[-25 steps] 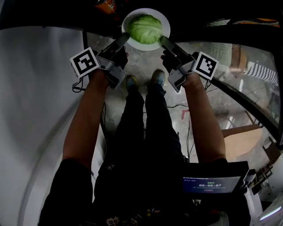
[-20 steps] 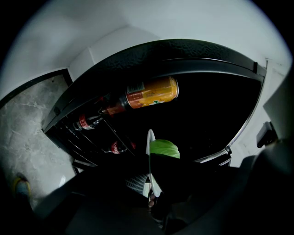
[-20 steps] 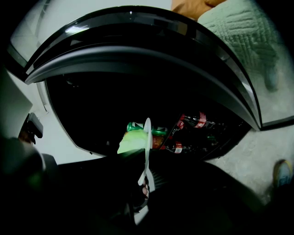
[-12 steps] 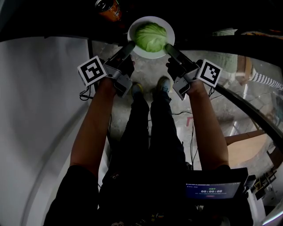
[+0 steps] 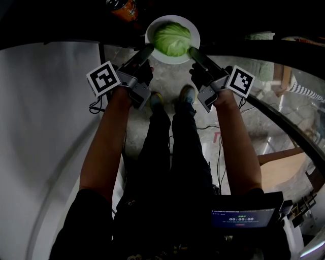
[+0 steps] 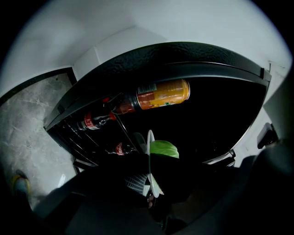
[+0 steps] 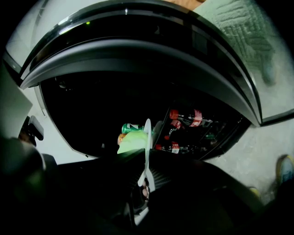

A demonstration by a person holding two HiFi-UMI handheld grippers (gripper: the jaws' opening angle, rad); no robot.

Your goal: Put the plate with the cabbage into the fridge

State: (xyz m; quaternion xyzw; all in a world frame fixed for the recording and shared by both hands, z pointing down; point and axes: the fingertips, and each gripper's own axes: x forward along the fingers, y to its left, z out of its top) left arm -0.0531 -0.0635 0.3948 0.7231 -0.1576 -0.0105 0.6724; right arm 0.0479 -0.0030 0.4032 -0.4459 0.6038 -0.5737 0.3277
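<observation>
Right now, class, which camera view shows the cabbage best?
The head view: it looks down on the whole cabbage sitting on its plate. Both gripper views see the plate edge-on, so only part of the cabbage shows beside it.

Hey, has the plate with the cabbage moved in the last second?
No, not clearly: in the head view the plate sits as near the orange can as before.

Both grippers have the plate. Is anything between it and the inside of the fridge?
Nothing visible blocks the open fridge ahead of the plate. An orange drink bottle lies just inside, ahead-left of the plate, with a green can near it. The cola bottles sit in a rack apart. Deeper in, it is too dark to tell.
</observation>
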